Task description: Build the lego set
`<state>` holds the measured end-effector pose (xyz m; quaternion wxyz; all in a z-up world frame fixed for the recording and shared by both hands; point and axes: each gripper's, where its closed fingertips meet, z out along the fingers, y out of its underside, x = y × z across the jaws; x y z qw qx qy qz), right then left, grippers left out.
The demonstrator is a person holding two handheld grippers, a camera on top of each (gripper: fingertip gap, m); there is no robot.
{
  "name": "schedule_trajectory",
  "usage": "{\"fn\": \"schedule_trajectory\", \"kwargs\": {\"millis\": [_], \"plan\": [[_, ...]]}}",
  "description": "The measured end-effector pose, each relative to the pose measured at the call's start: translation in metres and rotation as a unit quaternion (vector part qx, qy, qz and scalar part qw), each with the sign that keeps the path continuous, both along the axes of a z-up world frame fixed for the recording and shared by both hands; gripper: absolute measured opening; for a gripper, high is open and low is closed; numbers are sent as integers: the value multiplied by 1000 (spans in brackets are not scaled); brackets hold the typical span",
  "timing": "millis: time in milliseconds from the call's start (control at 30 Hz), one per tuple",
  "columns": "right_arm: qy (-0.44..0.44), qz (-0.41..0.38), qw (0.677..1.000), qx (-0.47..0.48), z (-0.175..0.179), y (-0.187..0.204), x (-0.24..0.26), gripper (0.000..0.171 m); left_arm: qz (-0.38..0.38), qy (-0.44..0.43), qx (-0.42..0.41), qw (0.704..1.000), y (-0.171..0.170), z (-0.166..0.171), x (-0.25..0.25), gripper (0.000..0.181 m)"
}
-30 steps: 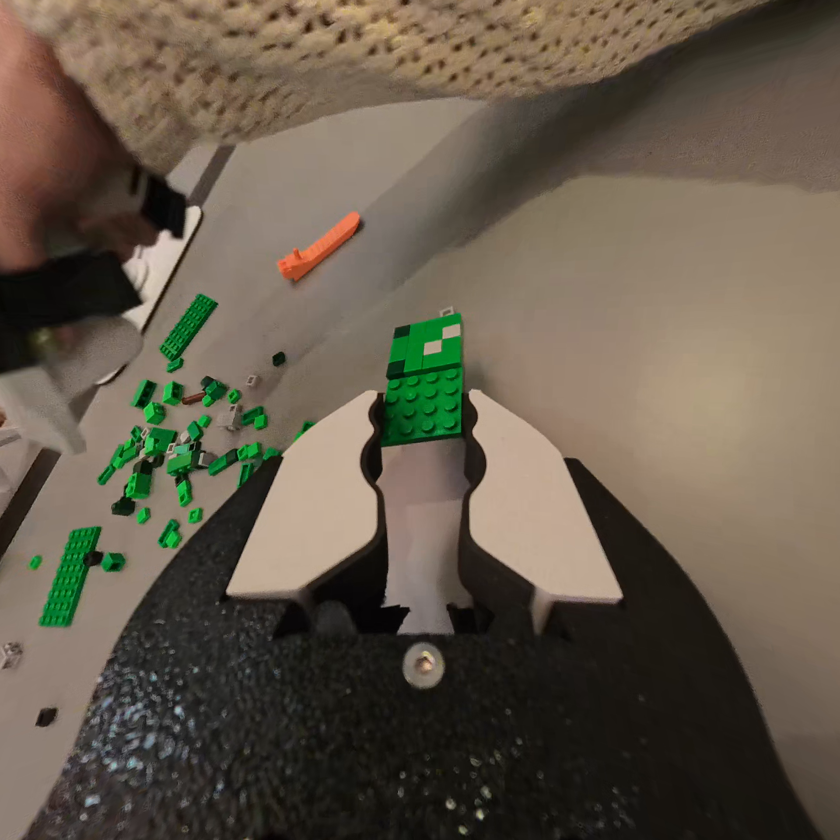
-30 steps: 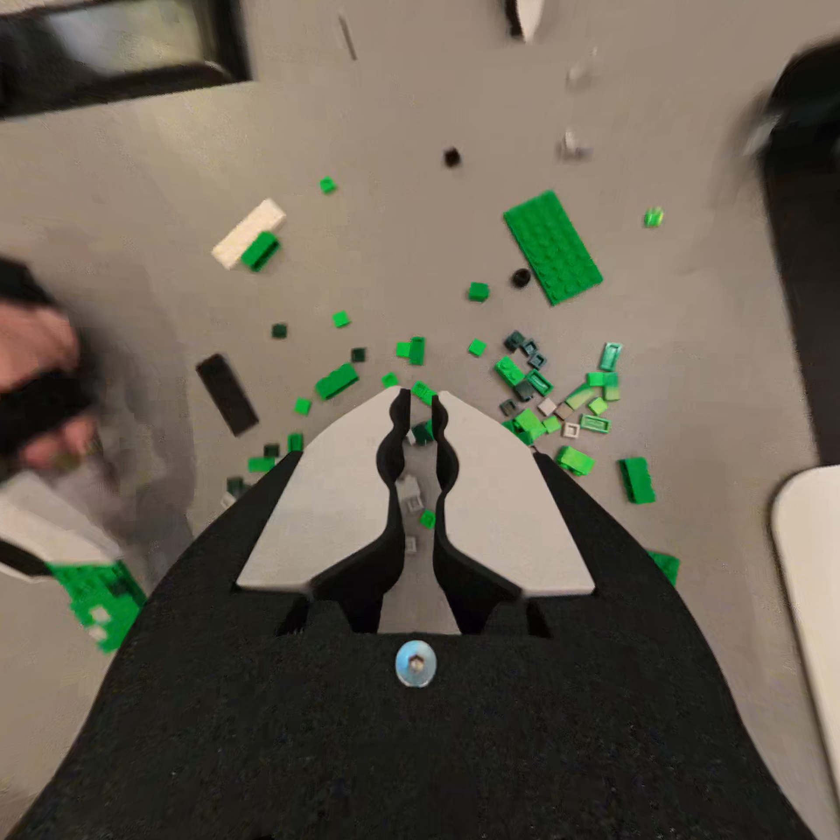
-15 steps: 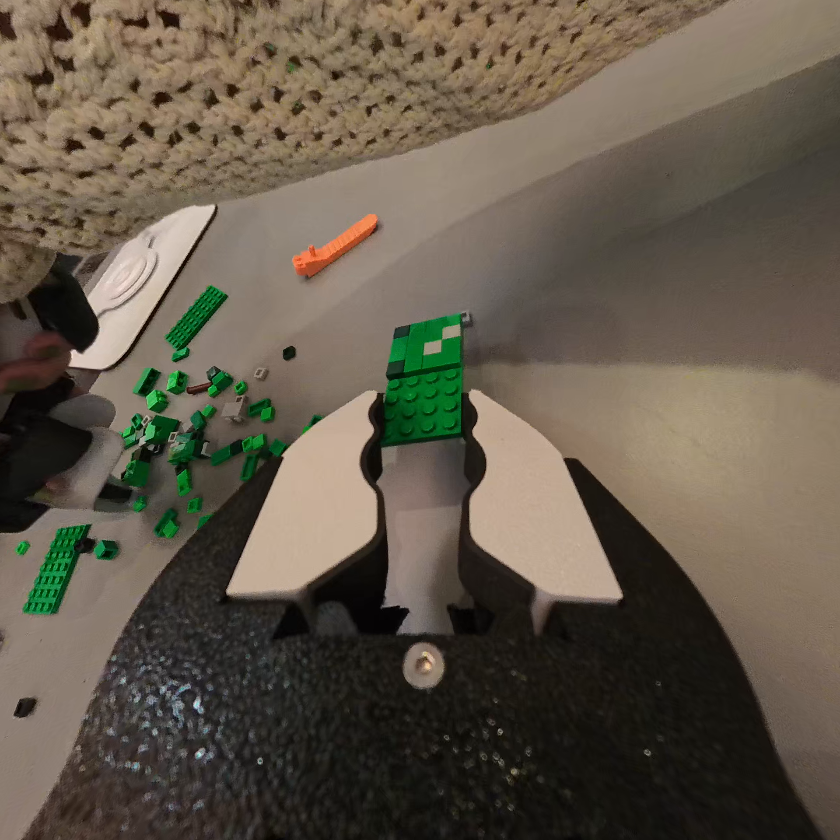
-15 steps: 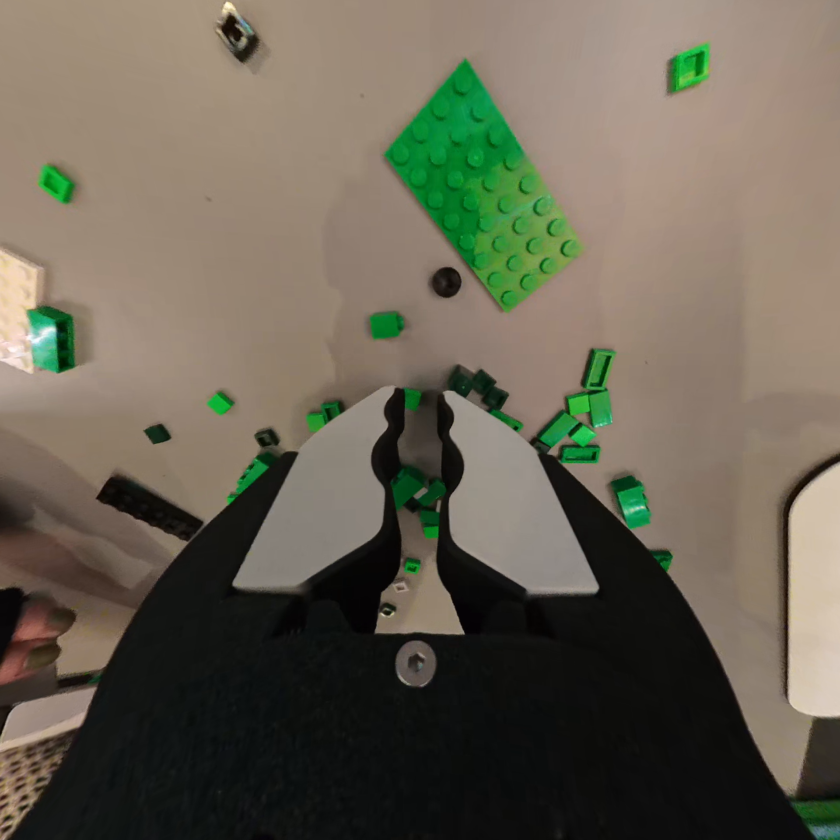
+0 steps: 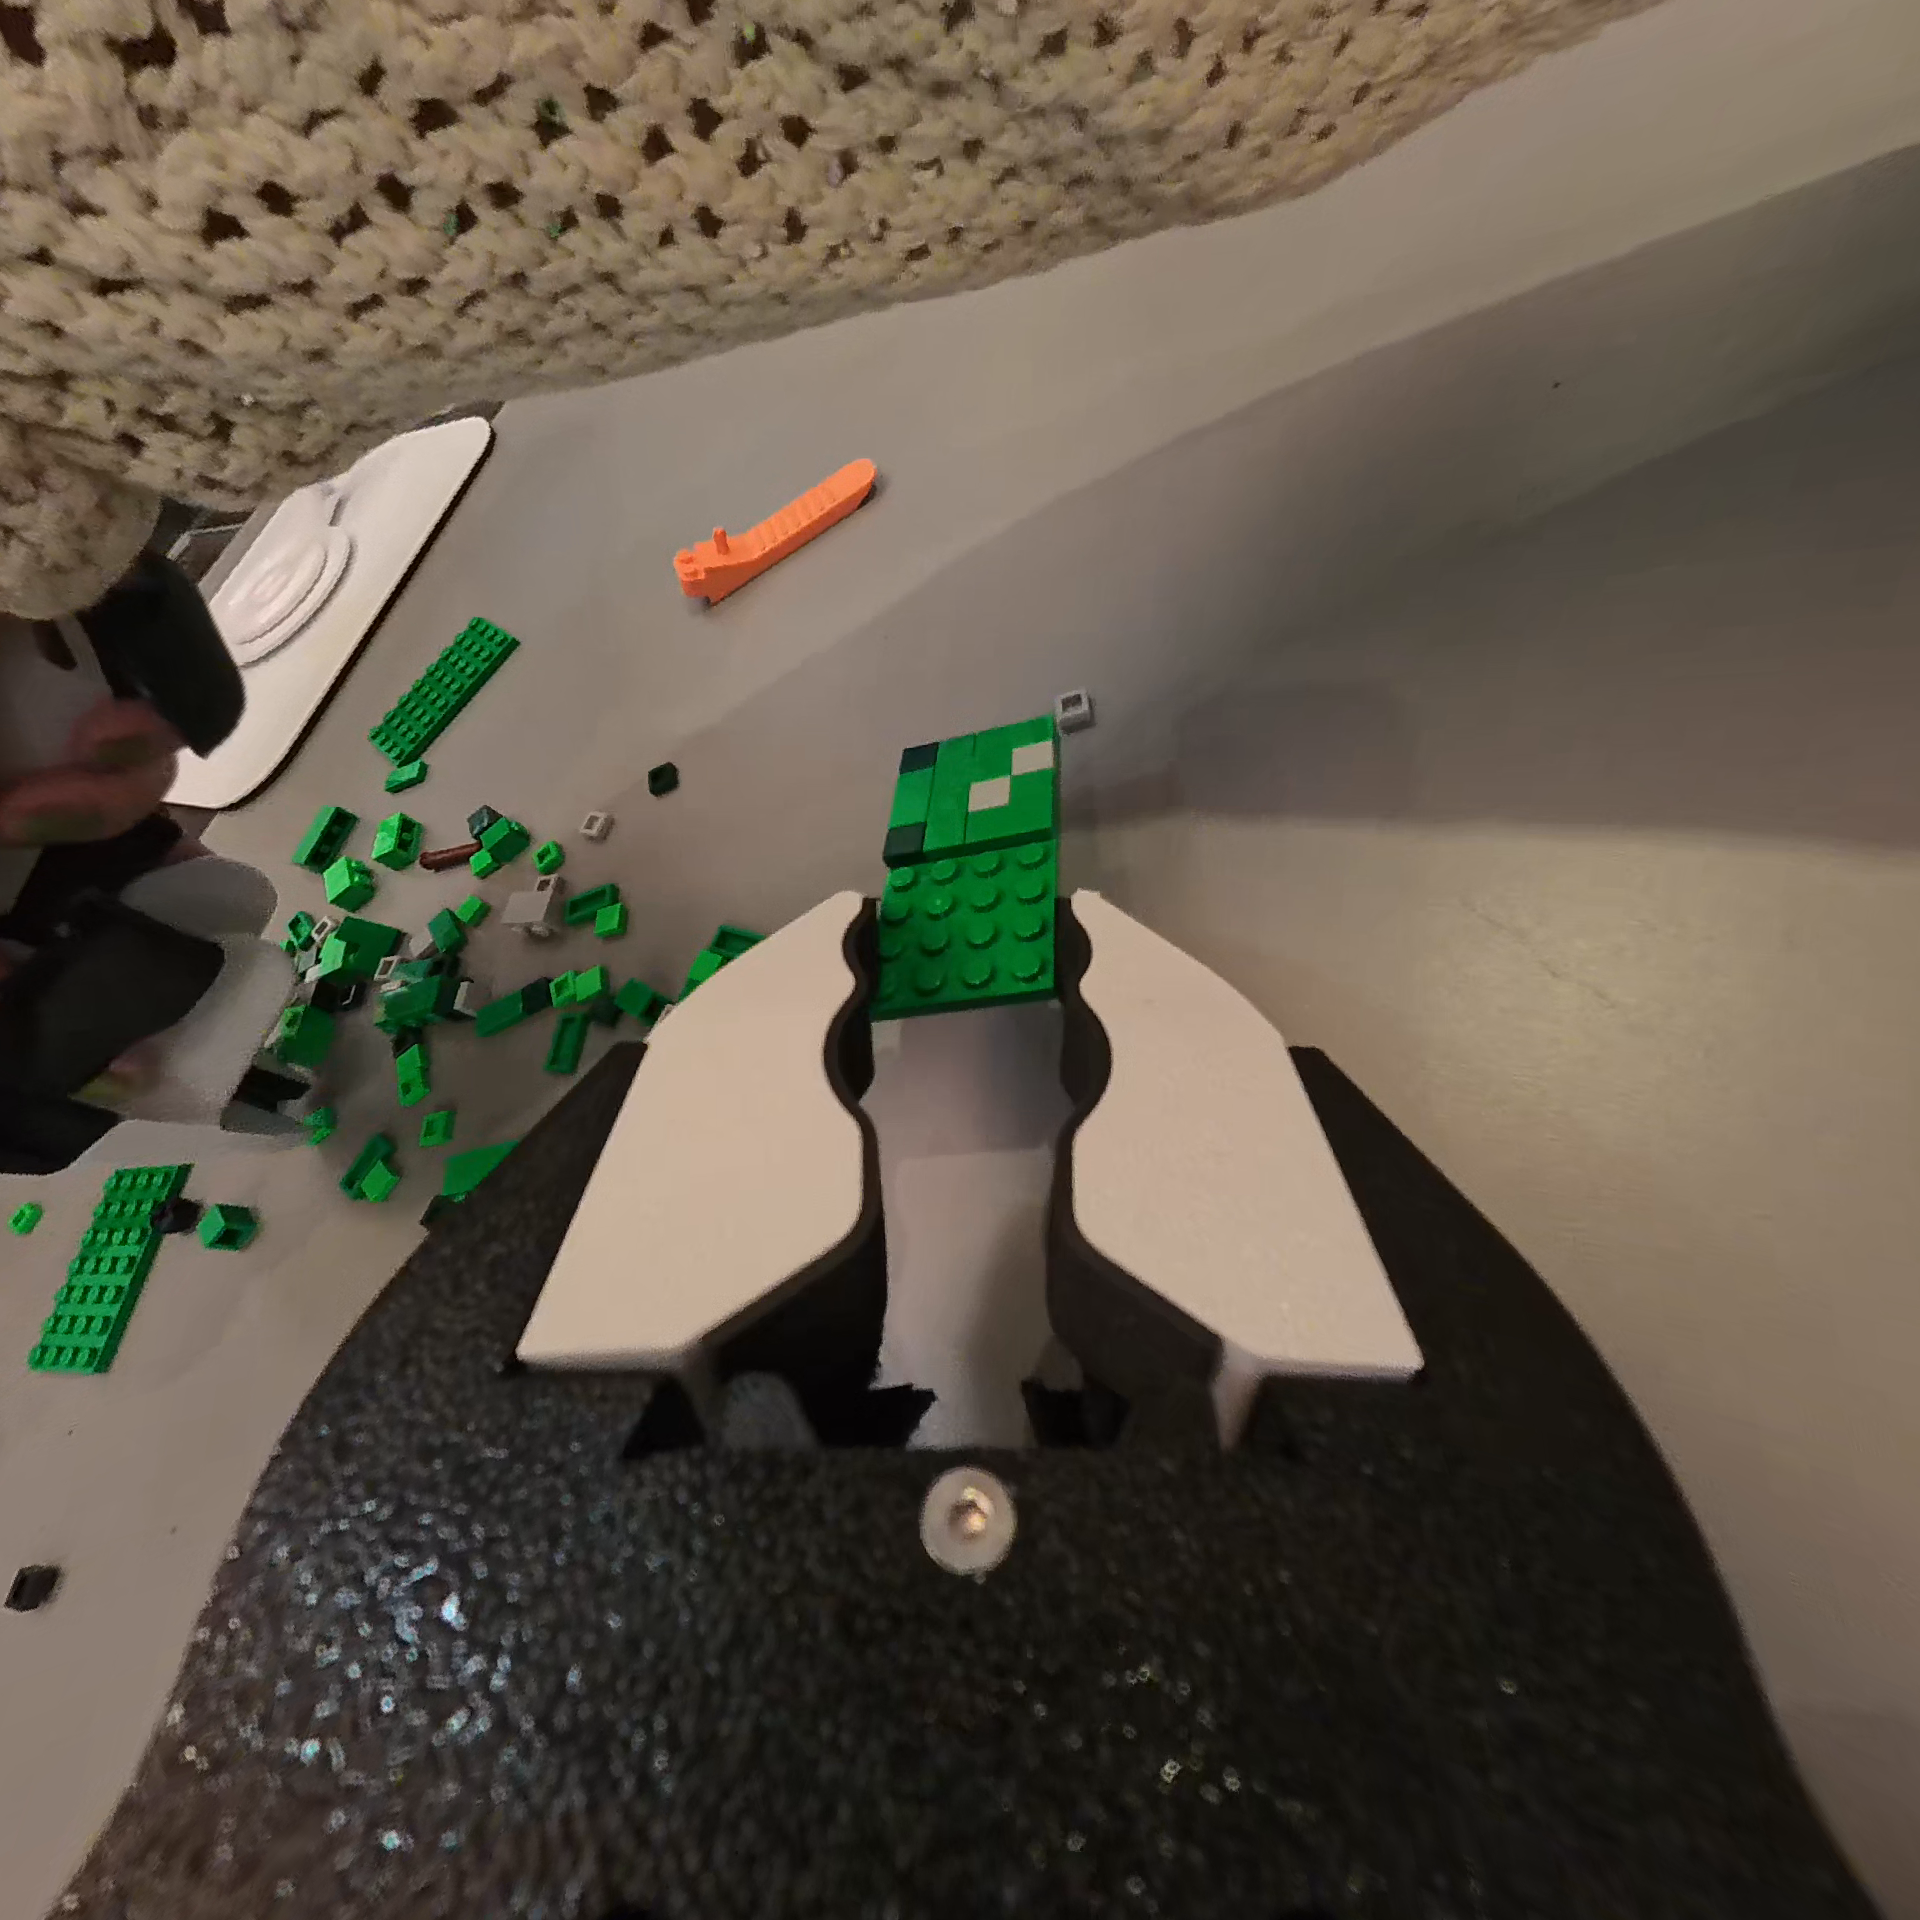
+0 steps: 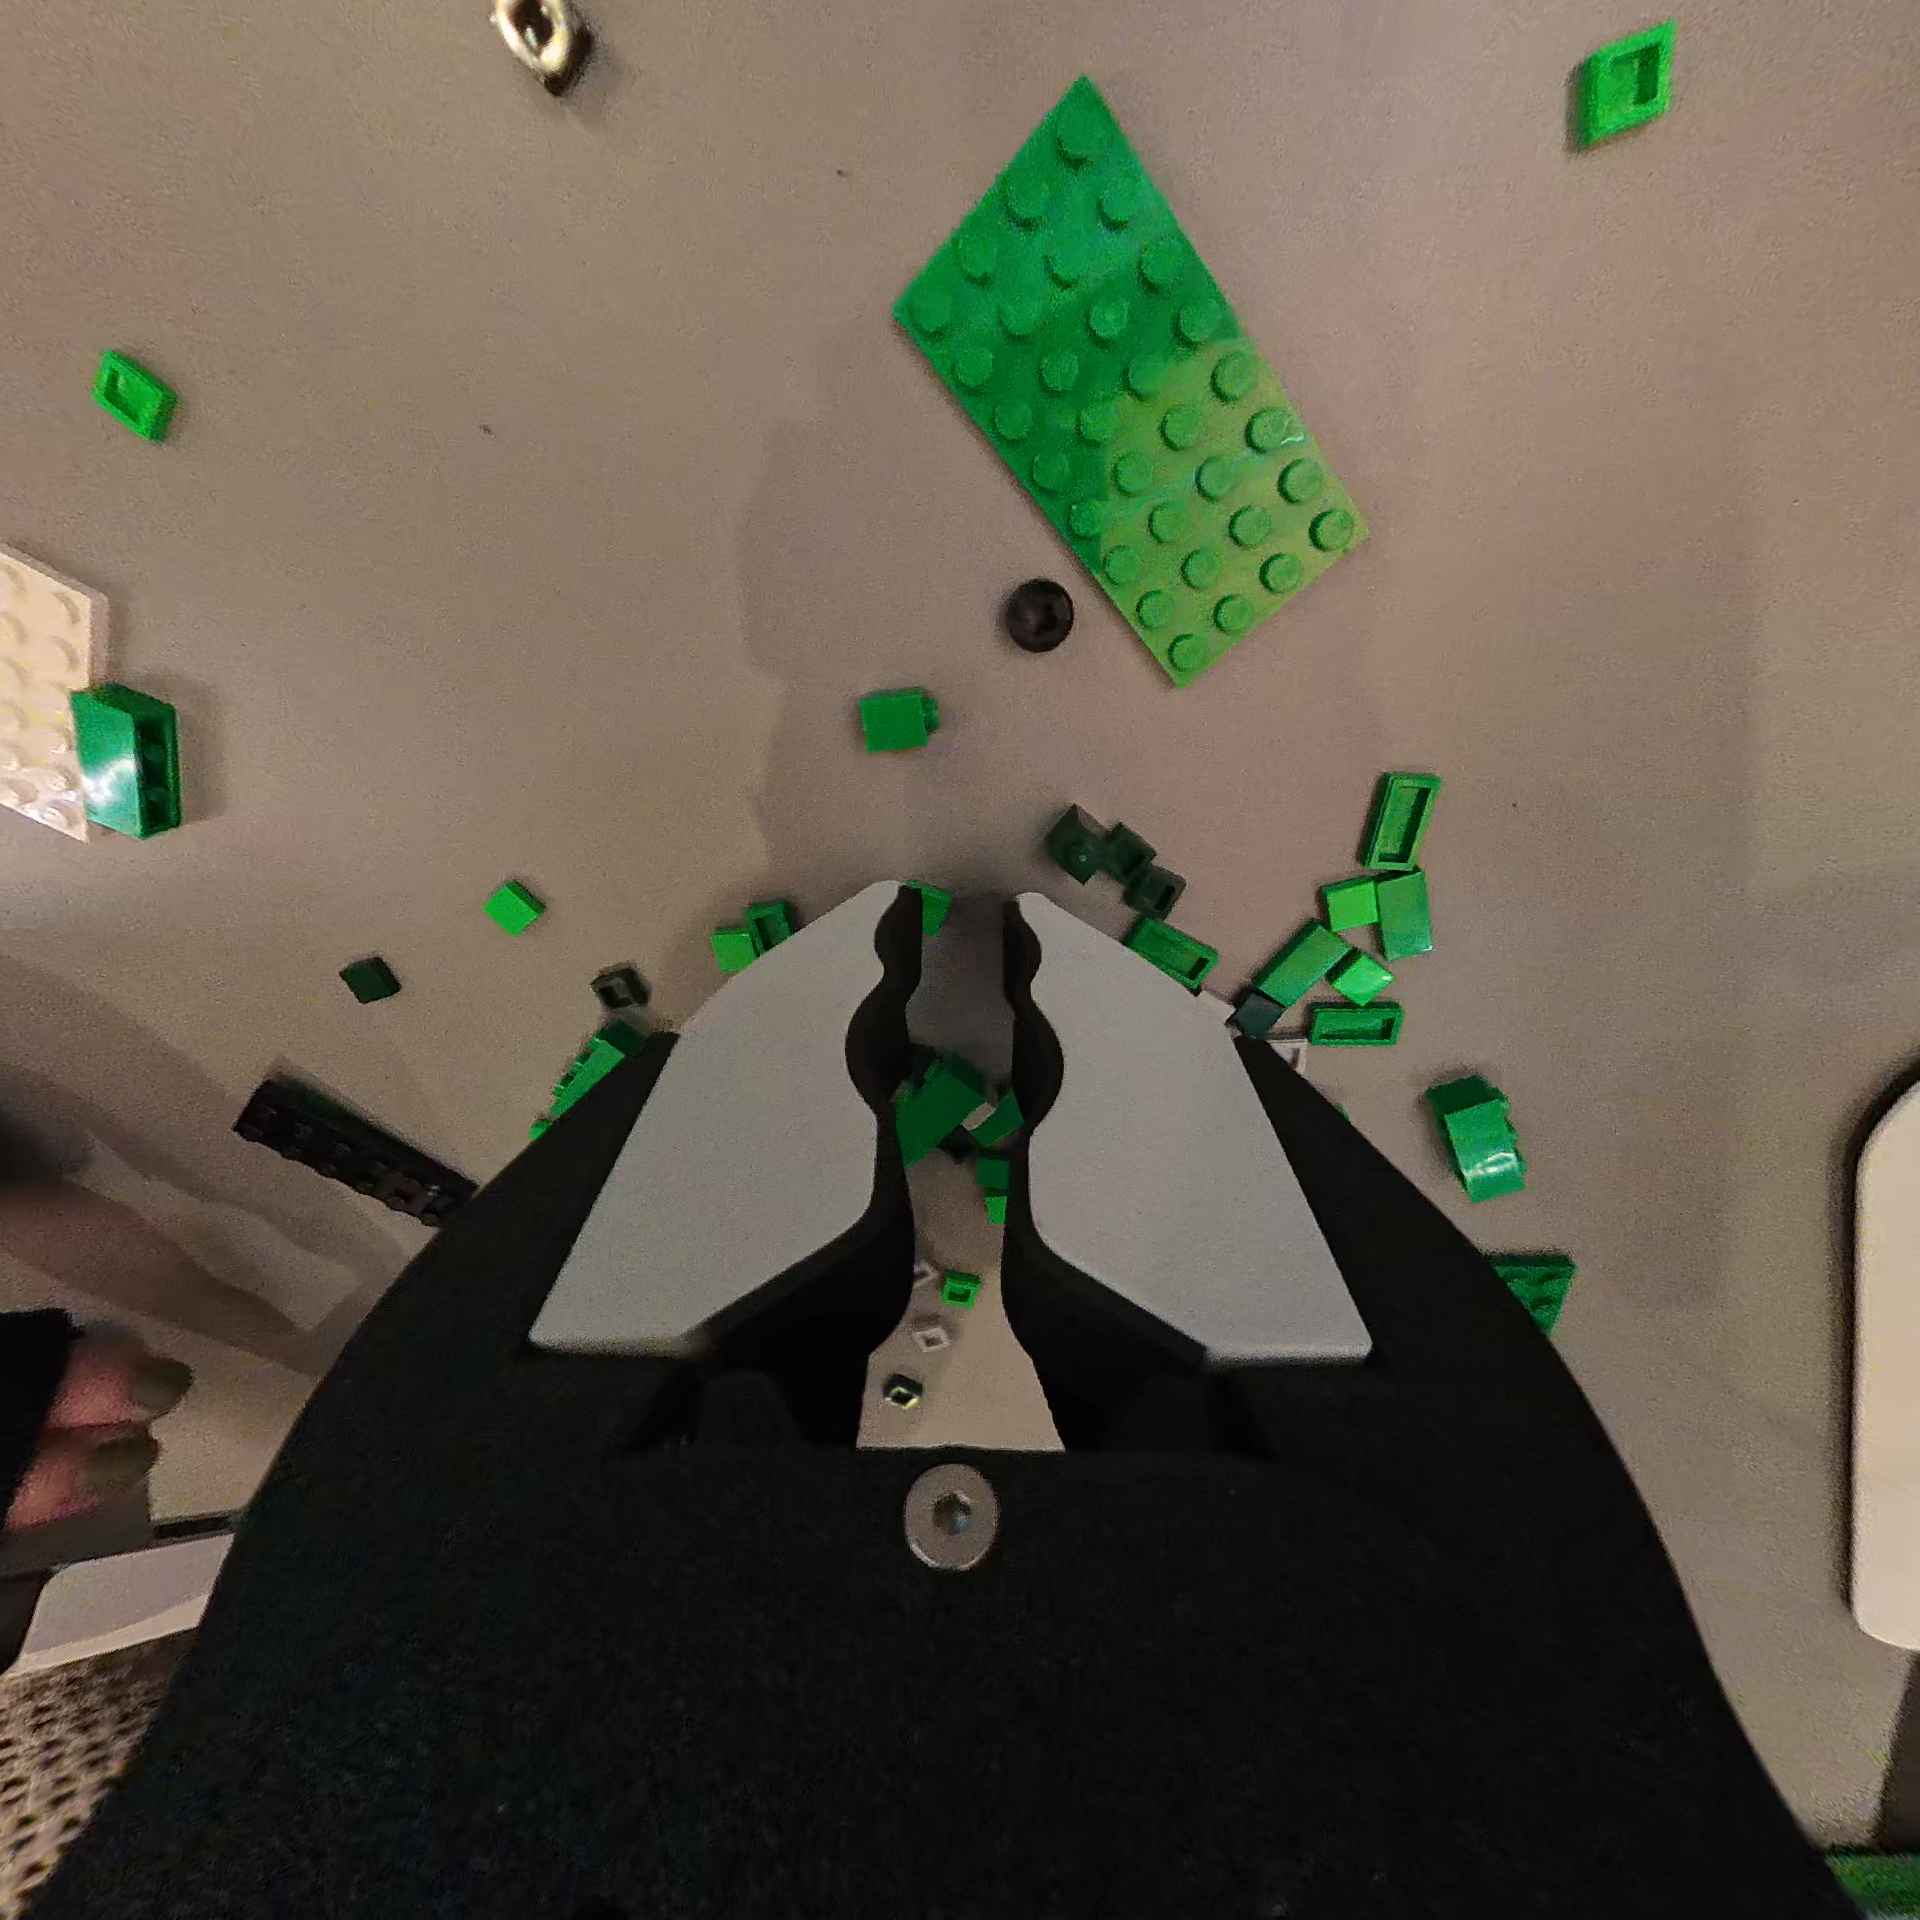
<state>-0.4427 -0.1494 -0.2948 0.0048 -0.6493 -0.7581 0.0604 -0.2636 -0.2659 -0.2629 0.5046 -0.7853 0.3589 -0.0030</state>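
1. Close in, the left gripper (image 5: 966, 940) is clamped on the side edges of the green plate assembly (image 5: 971, 883), held above the grey table (image 5: 1558, 935). Near half shows bare studs; far half carries smooth tiles in light green, dark green and pale grey.
2. Handling, as I judge it: light, rigid plastic with slick edges. The edge grip at the studded end looks sound; pressing a new piece on could tip the plate unless it is braced from beneath.
3. The right gripper (image 6: 961, 904) hangs over the loose green pieces (image 6: 951, 1112), jaws a narrow gap apart, nothing visibly held.
4. Candidates are tiny and crowded. The lone green brick (image 6: 896, 719) at 12 o'clock from the tips sits clear of its neighbours, so easier to take by its flat sides.
5. Beyond it, a black round stud (image 6: 1039, 615), then the large green plate (image 6: 1132, 384) at 1 o'clock, lying flat.
6. At 9 o'clock, a green brick touching a white plate (image 6: 36, 696); a black plate (image 6: 343, 1153) at 8 o'clock.
7. Farthest in the left wrist view: orange brick separator (image 5: 774, 530) at 11 o'clock, and a knitted sleeve (image 5: 623, 156) overhead.
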Motion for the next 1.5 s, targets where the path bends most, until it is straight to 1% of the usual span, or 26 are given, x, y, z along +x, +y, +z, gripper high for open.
{"fn": "schedule_trajectory", "kwargs": {"millis": [133,267,367,433,600,667,733,800,867,933,967,1000,1067,1167,1233,1500], "plan": [[-9,-17,1000,-20,0,-4,2,16,1,-2,-2,1000,0,0,-1,32],[-10,-11,1000,-22,0,-8,2,16,-1,-2,-5,1000,0,-1,0,32],[-9,-9,1000,-4,-1,-6,1,15,-2,-1,-8,1000,0,-3,1,32],[-14,-6,1000,12,-2,-4,1,8,-1,-1,-9,1000,0,-3,0,32],[-6,11,999,33,-2,-3,2,7,1,-6,-11,1000,0,-3,-1,32],[16,33,999,27,4,-7,7,7,4,-12,-12,1000,1,-3,-2,32],[62,70,996,-17,18,-26,21,7,4,-26,-18,1000,1,-3,-3,32],[113,114,984,-72,35,-50,48,7,4,-41,-23,999,1,-2,-3,32],[152,158,970,-106,48,-67,85,7,4,-52,-27,998,1,-1,-2,32],[174,210,955,-120,53,-79,125,7,2,-60,-31,998,0,-1,-1,32],[189,248,942,-128,54,-88,142,7,-2,-62,-33,998,0,-1,1,31],[207,287,926,-135,56,-97,157,7,-6,-62,-33,998,0,-1,2,31],[232,321,910,-128,56,-110,173,7,-15,-56,-29,998,-1,-1,6,32],[245,354,898,-90,53,-115,180,7,-30,-44,-14,998,-1,1,11,32],[241,364,897,-67,50,-114,181,7,-38,-37,-1,999,-2,4,13,32],[231,374,897,-51,47,-119,182,7,-35,-31,17,999,-2,9,12,32]]}}
